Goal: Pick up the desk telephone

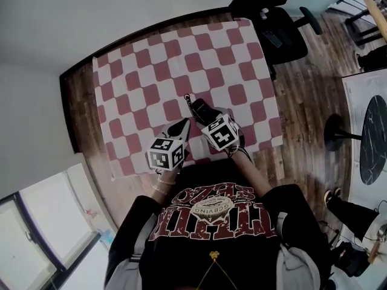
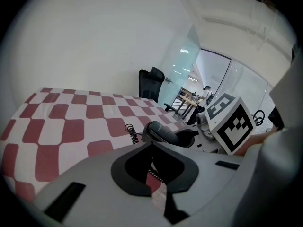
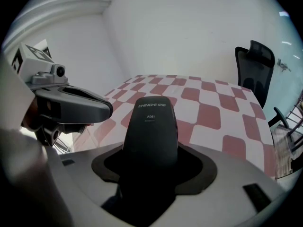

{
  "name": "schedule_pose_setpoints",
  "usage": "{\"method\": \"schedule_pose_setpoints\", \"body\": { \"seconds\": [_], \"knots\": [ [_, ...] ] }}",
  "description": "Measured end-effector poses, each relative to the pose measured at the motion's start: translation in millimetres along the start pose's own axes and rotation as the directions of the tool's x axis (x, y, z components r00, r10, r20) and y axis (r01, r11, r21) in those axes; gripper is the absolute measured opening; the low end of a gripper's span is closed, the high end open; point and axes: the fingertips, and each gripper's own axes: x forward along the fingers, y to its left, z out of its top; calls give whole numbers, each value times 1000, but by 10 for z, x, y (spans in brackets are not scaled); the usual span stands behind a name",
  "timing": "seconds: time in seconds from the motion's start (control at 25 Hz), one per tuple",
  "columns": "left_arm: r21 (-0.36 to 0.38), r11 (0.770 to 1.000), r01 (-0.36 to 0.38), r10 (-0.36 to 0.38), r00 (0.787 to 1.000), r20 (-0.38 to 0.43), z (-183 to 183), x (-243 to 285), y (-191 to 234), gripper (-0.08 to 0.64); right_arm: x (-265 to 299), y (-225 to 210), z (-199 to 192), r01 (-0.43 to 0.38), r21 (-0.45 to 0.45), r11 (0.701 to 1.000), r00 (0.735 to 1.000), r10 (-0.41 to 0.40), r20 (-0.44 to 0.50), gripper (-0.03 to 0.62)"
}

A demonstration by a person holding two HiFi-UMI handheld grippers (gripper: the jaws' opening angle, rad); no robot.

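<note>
A black telephone handset (image 1: 198, 107) is held low over the front of the red-and-white checked tablecloth (image 1: 151, 71), with my right gripper (image 1: 203, 116) shut on it. In the right gripper view the handset (image 3: 150, 122) fills the jaws and points away from me. Its coiled cord (image 1: 186, 96) curls past the far tip; the coil (image 2: 132, 134) lies left of the handset (image 2: 165, 132) in the left gripper view. My left gripper (image 1: 183, 124) sits close beside it on the left, jaws nearly together, with a thin strand of cord in the slit (image 2: 155, 175). No phone base is visible.
A black office chair (image 1: 275, 23) stands off the table's far right corner. The table's front edge lies just under both grippers, against the person's body. White walls run along the table's far and left sides. A round dark table (image 1: 373, 139) is at the right.
</note>
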Motion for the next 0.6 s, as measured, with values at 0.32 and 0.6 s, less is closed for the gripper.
{"method": "schedule_pose_setpoints", "body": {
  "seconds": [0.32, 0.6],
  "knots": [
    [0, 1000, -6, 6, 1000, 4, -3, 15, -63, 9, -156, 25, 16, -3, -22, 1000, 1000, 3, 4, 288],
    [-2, 1000, -11, 11, 1000, 1, -25, 18, -85, 9, -308, 29, 80, -3, -25, 1000, 1000, 3, 21, 288]
  ]
}}
